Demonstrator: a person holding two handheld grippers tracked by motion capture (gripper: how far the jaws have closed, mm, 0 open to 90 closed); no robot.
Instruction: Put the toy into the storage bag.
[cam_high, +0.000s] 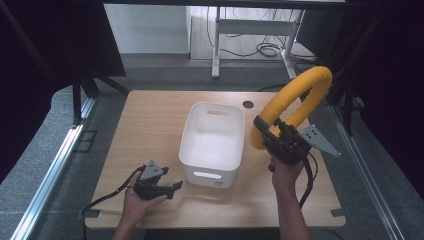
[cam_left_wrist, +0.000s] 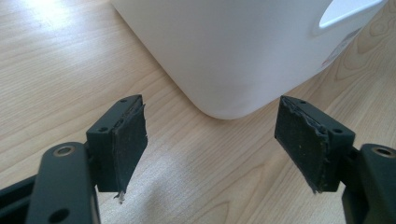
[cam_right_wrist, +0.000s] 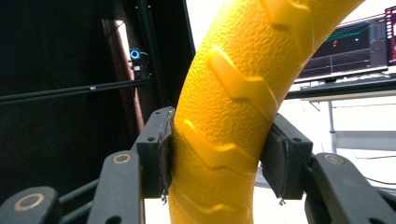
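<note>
Right hand-held gripper (cam_right_wrist: 215, 154) clamps yellow ring (cam_right_wrist: 233, 107).

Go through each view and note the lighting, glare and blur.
High view: soft overall, dark curtains at the sides, the yellow ring and white bin evenly lit. Left gripper view: glare on the table at top left, bin wall slightly soft. Right gripper view: the ring's tread is sharp, the backdrop behind it blown out, the left side dark.
</note>
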